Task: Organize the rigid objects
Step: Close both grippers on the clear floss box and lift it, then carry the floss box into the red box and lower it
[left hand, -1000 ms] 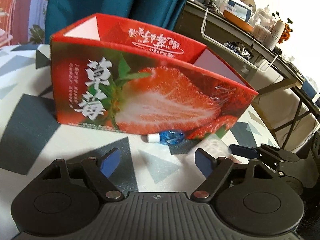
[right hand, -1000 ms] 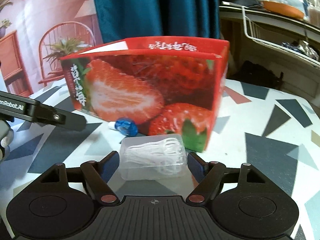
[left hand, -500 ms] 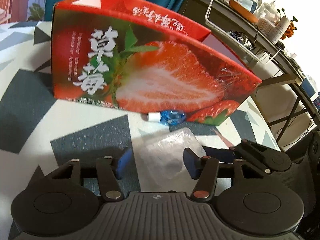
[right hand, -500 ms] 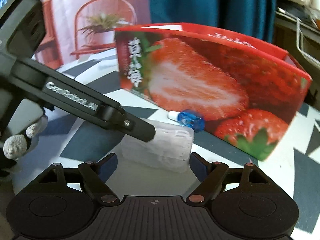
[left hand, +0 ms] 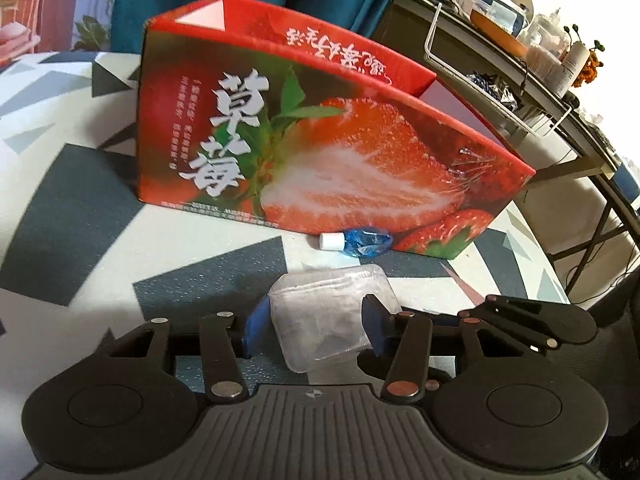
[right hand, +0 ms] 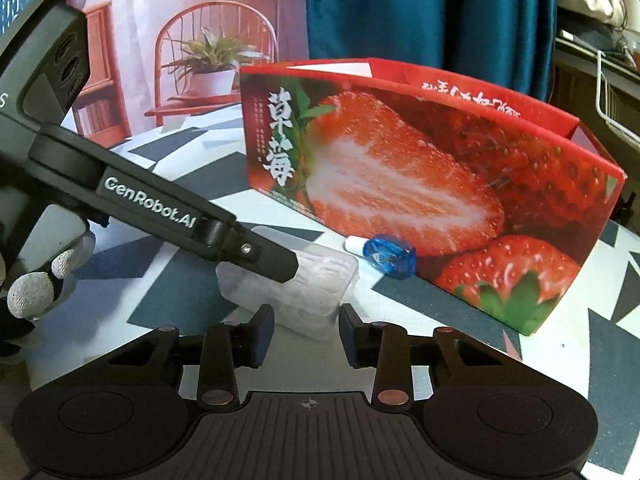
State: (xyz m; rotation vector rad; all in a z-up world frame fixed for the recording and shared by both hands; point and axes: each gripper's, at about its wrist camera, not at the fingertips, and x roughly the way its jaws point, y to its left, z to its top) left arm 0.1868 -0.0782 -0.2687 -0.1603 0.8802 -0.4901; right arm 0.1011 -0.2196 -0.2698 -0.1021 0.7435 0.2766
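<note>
A clear plastic box (left hand: 320,312) of white picks lies on the patterned tablecloth, in front of a red strawberry carton (left hand: 320,152) with an open top. My left gripper (left hand: 315,314) straddles the box. Its jaws are closing and both blue pads (left hand: 256,328) press the box's sides. In the right wrist view one left finger (right hand: 272,258) lies along the box (right hand: 304,284). My right gripper (right hand: 306,332) has the box's near corner between its closing jaws, with a thin gap at each pad. A small blue item with a white cap (left hand: 362,242) rests against the carton (right hand: 420,176).
A gloved hand (right hand: 32,292) holds the left gripper at the left. A dark shelf with a white wire rack (left hand: 500,92) and jars stands beyond the table's right edge. A teal curtain (right hand: 420,8) hangs behind the carton.
My left gripper has moved forward over the clear box and narrowed onto it. My right gripper has swung round to the box's corner and its jaws have narrowed a lot.
</note>
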